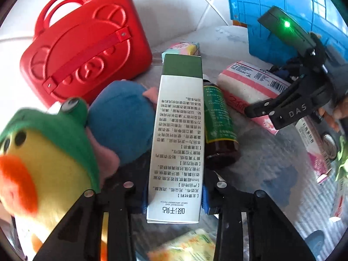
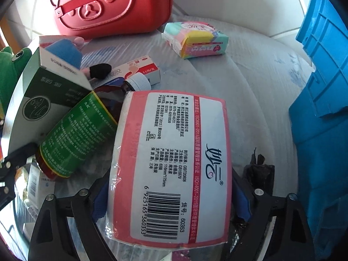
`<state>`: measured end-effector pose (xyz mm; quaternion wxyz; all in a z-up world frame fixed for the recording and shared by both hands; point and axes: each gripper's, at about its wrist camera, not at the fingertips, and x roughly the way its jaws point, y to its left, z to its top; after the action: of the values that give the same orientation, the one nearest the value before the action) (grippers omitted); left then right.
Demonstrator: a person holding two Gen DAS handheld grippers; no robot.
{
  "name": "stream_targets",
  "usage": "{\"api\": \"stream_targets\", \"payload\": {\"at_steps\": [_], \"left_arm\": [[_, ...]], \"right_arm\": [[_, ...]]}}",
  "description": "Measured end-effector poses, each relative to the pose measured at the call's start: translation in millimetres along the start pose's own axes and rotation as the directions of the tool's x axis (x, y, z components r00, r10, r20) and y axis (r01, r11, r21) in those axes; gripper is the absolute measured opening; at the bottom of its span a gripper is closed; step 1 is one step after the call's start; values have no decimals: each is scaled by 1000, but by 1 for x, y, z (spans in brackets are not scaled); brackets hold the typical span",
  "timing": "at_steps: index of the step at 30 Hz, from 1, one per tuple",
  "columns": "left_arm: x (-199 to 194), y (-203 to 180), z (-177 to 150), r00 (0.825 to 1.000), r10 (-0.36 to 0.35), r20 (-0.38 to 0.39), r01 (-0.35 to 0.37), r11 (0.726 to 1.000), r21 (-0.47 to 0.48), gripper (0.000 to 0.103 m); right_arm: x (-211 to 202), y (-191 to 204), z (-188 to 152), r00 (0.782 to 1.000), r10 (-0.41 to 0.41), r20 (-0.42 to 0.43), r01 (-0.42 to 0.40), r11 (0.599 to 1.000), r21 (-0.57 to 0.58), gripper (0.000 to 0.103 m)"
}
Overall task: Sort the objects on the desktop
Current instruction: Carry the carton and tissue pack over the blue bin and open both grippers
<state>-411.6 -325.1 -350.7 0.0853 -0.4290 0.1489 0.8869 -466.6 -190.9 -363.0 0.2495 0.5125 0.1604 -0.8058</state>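
Observation:
A tall white box with a green end (image 1: 178,130) lies lengthwise between the fingers of my left gripper (image 1: 175,198). Both blue pads press its sides, so the gripper is shut on it. In the right wrist view a pink and white tissue pack (image 2: 174,163) with a barcode fills the gap of my right gripper (image 2: 170,202). Its pads sit against the pack's two long sides. The left wrist view shows that gripper (image 1: 271,108) over the same pack (image 1: 245,87). A brown bottle with a green label (image 1: 219,126) (image 2: 80,134) lies between box and pack.
A red bear-embossed case (image 1: 87,43) (image 2: 113,2) stands at the back. A blue crate (image 1: 282,10) (image 2: 322,108) is at the right. A yellow duck plush in a green hat (image 1: 43,163) and a blue plush (image 1: 124,117) lie left. A pastel tissue packet (image 2: 195,39) lies behind.

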Motion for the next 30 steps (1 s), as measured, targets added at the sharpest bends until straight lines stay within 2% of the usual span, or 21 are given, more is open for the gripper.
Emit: {"api": "stream_targets", "payload": {"at_steps": [9, 15, 20, 24, 26, 30], "left_arm": [[-55, -6, 2, 990, 81, 115, -73, 995, -75, 34], [-118, -13, 12, 968, 136, 210, -117, 988, -98, 34], [-193, -29, 24, 929, 171, 327, -144, 984, -104, 34], [-252, -43, 37, 884, 164, 438, -134, 986, -99, 34], [-277, -53, 43, 866, 138, 481, -109, 990, -86, 34], [-327, -88, 57, 830, 47, 555, -29, 999, -41, 34]], "right_arm": [[-51, 12, -25, 993, -20, 116, 17, 1000, 26, 88], [-128, 21, -39, 966, -1, 259, -13, 999, 52, 88], [-221, 31, -58, 911, -9, 413, -24, 997, 76, 88], [-295, 43, -77, 858, -66, 510, 22, 996, 91, 88], [-336, 47, -93, 824, -102, 558, 45, 992, 115, 88], [-398, 51, -127, 772, -188, 607, 96, 979, 181, 88]]}}
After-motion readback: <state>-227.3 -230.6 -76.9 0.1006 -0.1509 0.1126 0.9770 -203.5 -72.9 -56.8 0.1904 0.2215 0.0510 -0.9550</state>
